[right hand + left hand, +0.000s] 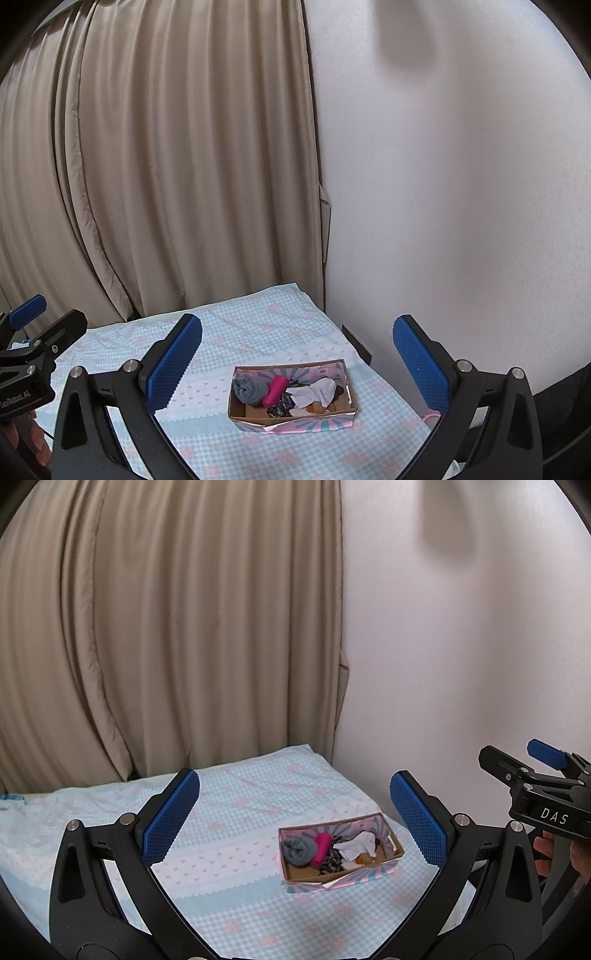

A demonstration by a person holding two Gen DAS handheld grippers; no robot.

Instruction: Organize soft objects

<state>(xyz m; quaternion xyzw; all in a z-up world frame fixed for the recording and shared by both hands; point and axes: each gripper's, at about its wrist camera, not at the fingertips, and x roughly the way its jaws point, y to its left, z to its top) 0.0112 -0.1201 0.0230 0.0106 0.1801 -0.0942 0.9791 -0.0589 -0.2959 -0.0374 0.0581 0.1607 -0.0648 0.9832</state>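
Both grippers, the left gripper (pixel 293 821) and the right gripper (pixel 297 363), hang with jaws wide apart and empty above the bed (pixel 229 797). The soft objects (pixel 291 395) lie bundled in the cardboard box (pixel 295 421). Probably it is best to descend slowly toward one item and pinch only its top fold.

Soft, even indoor light filled both views, moderately bright with no glare. A blurred grey shadow (pixel 448 528) sat high on the white wall (pixel 461 206), and the curtain (pixel 166 627) showed gentle shading in its folds. Fisheye distortion bowed the curtain and wall edges, with black vignetting in the corners. The box (pixel 291 417) on the bed (pixel 229 332) looked reasonably sharp; the outer rim was slightly soft.
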